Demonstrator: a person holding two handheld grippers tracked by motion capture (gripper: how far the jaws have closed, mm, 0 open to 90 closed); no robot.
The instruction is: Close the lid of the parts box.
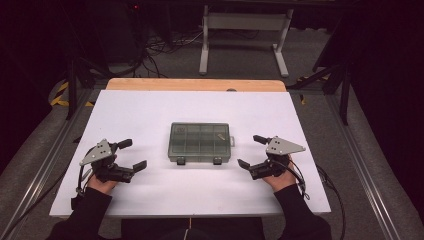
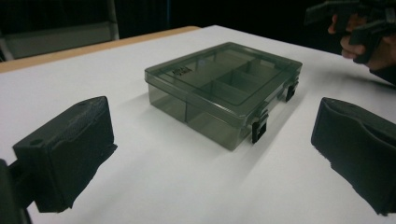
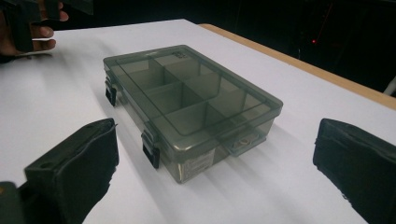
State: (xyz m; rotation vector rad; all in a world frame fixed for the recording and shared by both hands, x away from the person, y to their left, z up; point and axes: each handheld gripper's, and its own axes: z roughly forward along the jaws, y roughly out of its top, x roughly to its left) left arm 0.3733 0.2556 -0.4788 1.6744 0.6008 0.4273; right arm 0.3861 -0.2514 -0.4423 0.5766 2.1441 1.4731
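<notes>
Flanking a closed smoky translucent plastic compartment box [image 1: 200, 143] on the white tabletop [image 1: 150, 110]: left gripper [image 1: 133, 154] and right gripper [image 1: 251, 150], both spread wide, gripping nothing.

Bright overhead light on white table [image 1: 150, 115], dark bkgd, soft shadows, near jaws blurry in gripper views.

Dark room, grey floor [image 1: 240, 55] with cables [image 1: 165, 47], white metal stand [image 1: 245, 30] beyond the table.
</notes>
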